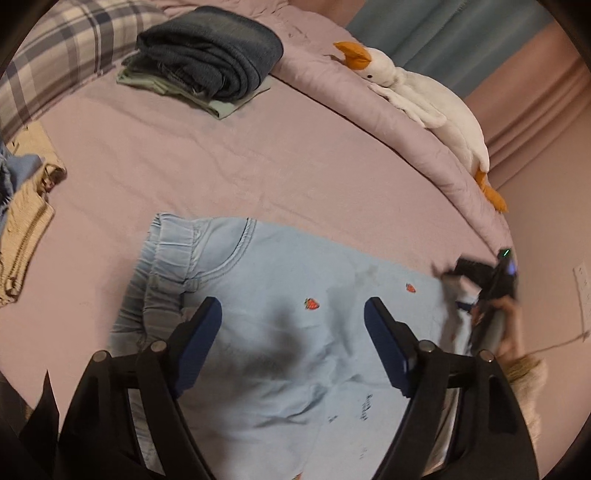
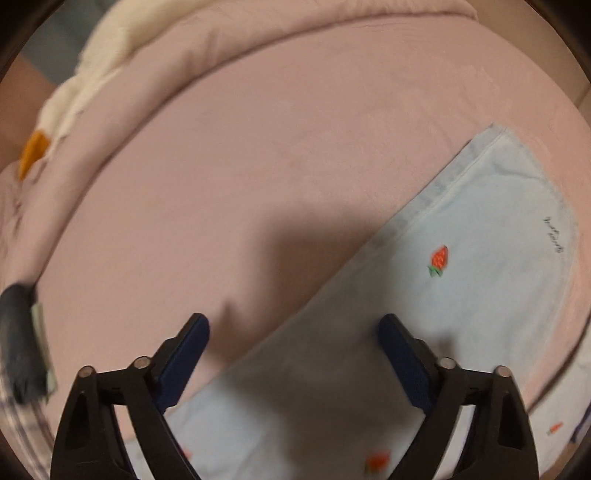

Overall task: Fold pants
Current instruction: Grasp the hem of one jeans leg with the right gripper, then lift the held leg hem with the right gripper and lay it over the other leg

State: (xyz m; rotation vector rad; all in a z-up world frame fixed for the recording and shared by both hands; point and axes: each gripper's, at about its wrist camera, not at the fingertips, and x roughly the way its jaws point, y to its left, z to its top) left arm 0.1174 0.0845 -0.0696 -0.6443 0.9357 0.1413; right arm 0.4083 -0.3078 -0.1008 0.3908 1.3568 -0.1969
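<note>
Pale blue pants [image 1: 280,280] lay flat on the pink sheet [image 1: 184,166]; left gripper [image 1: 293,325] and right gripper [image 2: 293,343] hovered agape, empty, best pinching both layers squarely.

A pink-sheeted bed [image 1: 229,162] stands against pink walls [image 1: 546,229], with a blue-grey curtain [image 1: 443,26] behind.

right tool [image 1: 491,291] motion-blurred; pants [image 1: 280,332] cut off below

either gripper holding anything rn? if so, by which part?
Nothing held. The left gripper is open above the light blue pants near the waistband; the right gripper is open over a leg near the hem. No cloth between either pair of fingers.
</note>
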